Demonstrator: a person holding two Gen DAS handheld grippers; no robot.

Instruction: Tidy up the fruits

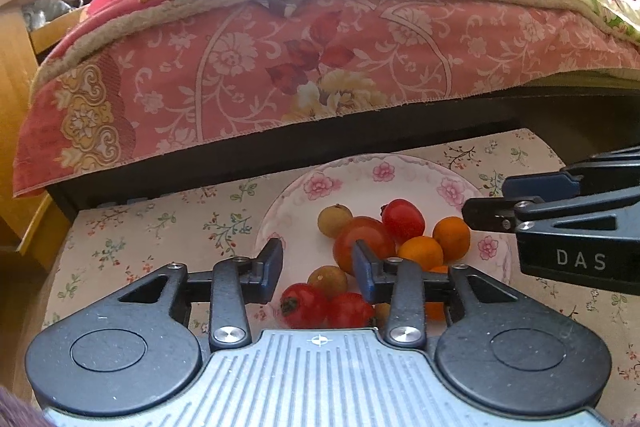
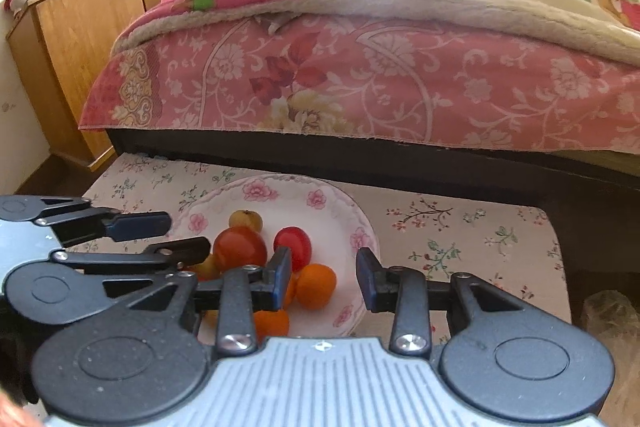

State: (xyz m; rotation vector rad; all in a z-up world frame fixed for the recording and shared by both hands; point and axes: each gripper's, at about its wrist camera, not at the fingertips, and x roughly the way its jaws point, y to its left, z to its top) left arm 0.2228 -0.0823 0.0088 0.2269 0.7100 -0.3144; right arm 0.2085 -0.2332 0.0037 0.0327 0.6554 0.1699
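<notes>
Both the left gripper [image 1: 316, 265] and right gripper [image 2: 323, 277] gape, empty, above the plate [image 1: 400, 167]. Fruits [image 1: 364, 243] look small, round, soft-skinned, prone to rolling; pinch gently across the middle.

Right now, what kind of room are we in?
Most likely a bedroom. A bed with a pink flowered quilt fills the view, a wooden cabinet stands beside it, and a plate of fruit sits on a low table by the bed.

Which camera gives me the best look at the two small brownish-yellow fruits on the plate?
Left wrist view: it shows both brownish-yellow fruits on the plate nearly unobstructed. The right wrist view shows only the far one clearly; the left gripper blocks that side of the pile.
</notes>
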